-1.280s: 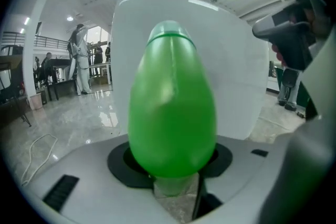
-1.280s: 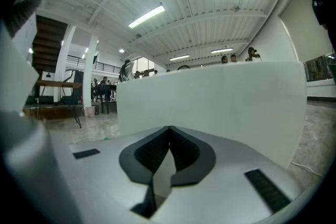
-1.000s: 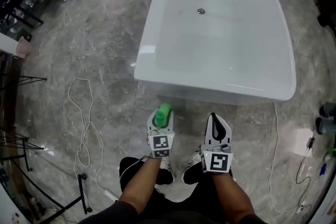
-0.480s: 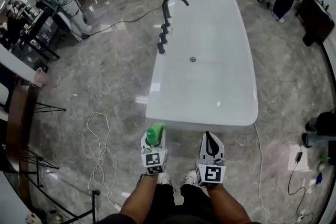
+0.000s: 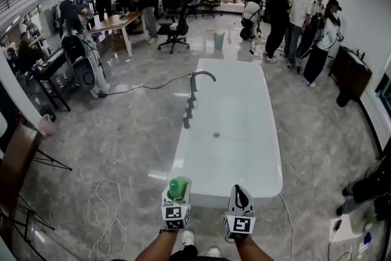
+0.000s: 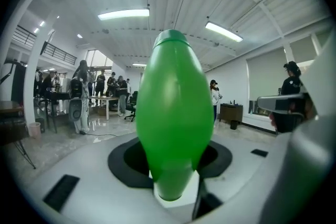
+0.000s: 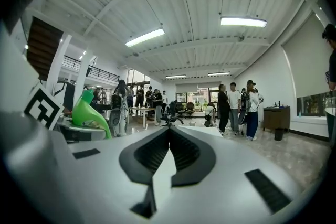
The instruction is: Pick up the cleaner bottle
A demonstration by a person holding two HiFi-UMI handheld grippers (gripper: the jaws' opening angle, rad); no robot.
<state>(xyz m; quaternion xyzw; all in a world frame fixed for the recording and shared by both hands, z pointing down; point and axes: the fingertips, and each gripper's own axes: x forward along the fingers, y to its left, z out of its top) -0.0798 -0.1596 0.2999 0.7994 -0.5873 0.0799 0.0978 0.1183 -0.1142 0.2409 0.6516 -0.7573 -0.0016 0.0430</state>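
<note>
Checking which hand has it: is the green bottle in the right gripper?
No, the left gripper clamps the green bottle; the right gripper is shut and empty.

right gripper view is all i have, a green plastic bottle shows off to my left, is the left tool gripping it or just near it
Observer: Gripping. The left gripper view shows the left tool with its jaws closed on the green plastic bottle.
Operator: is it off the floor
Observer: Yes. In the head view it is held in the air above the grey marble floor, just before the near end of the white bathtub.
Operator: anything near the feet to trip on
Observer: A white cable lies looped on the floor, left of the person's shoes.
</note>
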